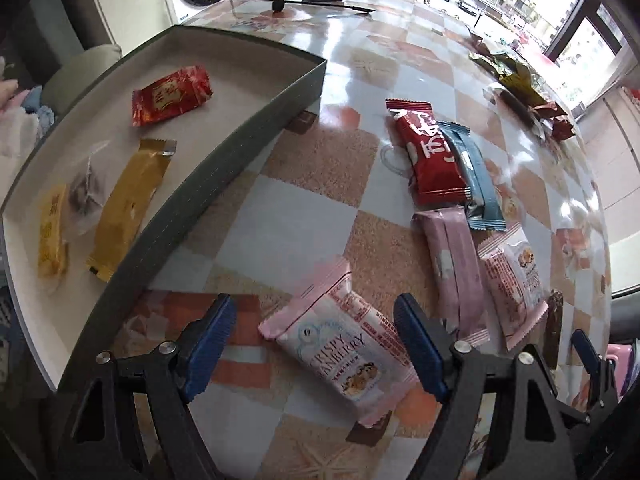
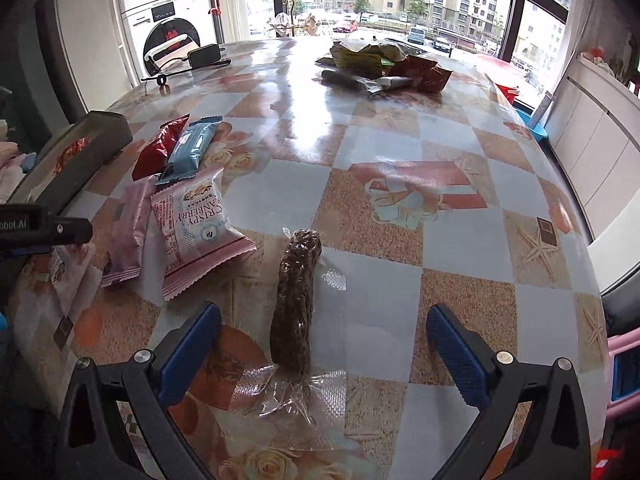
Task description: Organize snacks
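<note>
My left gripper (image 1: 316,344) is open, its blue pads on either side of a pink Crispy Cranberry packet (image 1: 344,344) on the table. A grey tray (image 1: 256,148) at the left holds a red packet (image 1: 172,94), a gold bar (image 1: 128,208), a yellow packet (image 1: 52,232) and a clear pouch (image 1: 86,192). My right gripper (image 2: 324,344) is open around a dark bar in clear wrap (image 2: 296,300). A second cranberry packet (image 2: 200,224), a pink packet (image 2: 128,232), a blue bar (image 2: 192,148) and a red packet (image 2: 160,146) lie to its left.
The table has a glossy checked cloth (image 2: 400,128). A heap of opened wrappers (image 2: 380,64) lies at the far side, with a black charger and cable (image 2: 204,54) at the far left. A washing machine (image 2: 160,12) and windows stand beyond the table.
</note>
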Action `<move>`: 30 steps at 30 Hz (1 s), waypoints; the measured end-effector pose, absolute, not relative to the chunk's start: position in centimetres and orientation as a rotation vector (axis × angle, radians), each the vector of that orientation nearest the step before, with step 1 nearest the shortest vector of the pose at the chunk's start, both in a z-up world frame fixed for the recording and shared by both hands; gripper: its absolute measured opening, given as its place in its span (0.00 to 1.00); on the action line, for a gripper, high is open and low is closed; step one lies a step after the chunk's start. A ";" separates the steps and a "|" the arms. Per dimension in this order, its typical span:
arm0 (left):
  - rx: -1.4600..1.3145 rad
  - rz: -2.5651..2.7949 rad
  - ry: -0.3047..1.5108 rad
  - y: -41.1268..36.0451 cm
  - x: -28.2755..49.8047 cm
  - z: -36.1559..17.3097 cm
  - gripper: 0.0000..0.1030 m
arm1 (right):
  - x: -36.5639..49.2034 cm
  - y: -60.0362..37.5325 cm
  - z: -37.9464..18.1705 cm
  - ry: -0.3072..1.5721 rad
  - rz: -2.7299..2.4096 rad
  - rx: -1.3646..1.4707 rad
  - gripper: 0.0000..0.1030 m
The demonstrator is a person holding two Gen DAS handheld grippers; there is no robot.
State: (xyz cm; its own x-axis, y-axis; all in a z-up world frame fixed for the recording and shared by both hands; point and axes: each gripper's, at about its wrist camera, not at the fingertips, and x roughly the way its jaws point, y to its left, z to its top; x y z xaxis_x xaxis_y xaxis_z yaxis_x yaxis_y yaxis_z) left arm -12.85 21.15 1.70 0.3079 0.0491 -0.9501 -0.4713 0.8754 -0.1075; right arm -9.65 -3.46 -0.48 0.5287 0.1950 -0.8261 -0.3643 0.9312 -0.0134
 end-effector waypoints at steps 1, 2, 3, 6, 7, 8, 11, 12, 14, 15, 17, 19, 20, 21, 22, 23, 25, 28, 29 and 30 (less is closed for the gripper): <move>-0.470 0.352 1.230 21.8 -13.4 1.5 0.81 | -9.4 -3.5 -0.4 0.957 0.339 -0.194 1.00; -0.521 0.354 1.234 22.2 -13.8 1.4 0.81 | -9.4 -3.5 -0.5 0.956 0.339 -0.194 1.00; -0.547 0.367 1.223 22.5 -14.2 1.6 0.81 | -9.4 -3.5 -0.5 0.956 0.340 -0.194 1.00; -0.545 0.382 1.229 22.2 -14.5 1.5 0.82 | -9.4 -3.5 -0.5 0.955 0.341 -0.194 1.00; -0.540 0.388 1.229 22.1 -14.5 1.4 0.82 | -9.4 -3.5 -0.5 0.955 0.340 -0.194 1.00; -0.526 0.395 1.230 22.0 -14.4 1.6 0.82 | -9.5 -3.5 -0.5 0.954 0.340 -0.194 1.00; -0.473 0.403 1.238 21.1 -13.9 1.4 0.83 | -9.5 -3.6 -0.5 0.954 0.341 -0.194 1.00; -0.449 0.402 1.241 20.8 -14.0 1.3 0.84 | -9.5 -3.6 -0.5 0.954 0.341 -0.193 1.00; -0.402 0.400 1.246 20.4 -13.6 1.2 0.84 | -9.5 -3.6 -0.5 0.953 0.341 -0.193 1.00; -0.387 0.399 1.245 20.2 -13.7 1.1 0.84 | -9.5 -3.6 -0.6 0.953 0.341 -0.194 1.00; -0.371 0.401 1.236 19.9 -13.8 0.9 0.84 | -9.5 -3.6 -0.6 0.953 0.341 -0.193 1.00; -0.334 0.407 1.231 19.5 -13.9 0.7 0.86 | -9.5 -3.6 -0.6 0.952 0.341 -0.193 1.00; -0.303 0.407 1.236 19.1 -13.8 0.6 0.87 | -9.5 -3.7 -0.6 0.952 0.342 -0.194 1.00; -0.284 0.393 1.225 18.8 -13.6 0.5 0.92 | -9.5 -3.7 -0.6 0.952 0.342 -0.194 1.00; -0.272 0.378 1.222 18.5 -13.4 0.3 0.97 | -9.5 -3.7 -0.6 0.952 0.342 -0.194 1.00; -0.269 0.370 1.217 18.5 -13.3 0.1 0.97 | -9.5 -3.7 -0.7 0.952 0.342 -0.194 1.00; -0.264 0.361 1.211 18.5 -13.3 0.1 0.97 | -9.6 -3.7 -0.7 0.951 0.344 -0.193 1.00; -0.245 0.330 1.213 18.6 -12.9 0.0 0.97 | -9.5 -3.7 -0.6 0.954 0.344 -0.191 1.00; -0.238 0.323 1.215 18.6 -12.6 -0.1 0.97 | -9.4 -3.6 -0.5 0.961 0.345 -0.193 1.00; -0.233 0.315 1.216 18.6 -12.5 -0.1 0.97 | -9.3 -3.6 -0.5 0.974 0.348 -0.199 1.00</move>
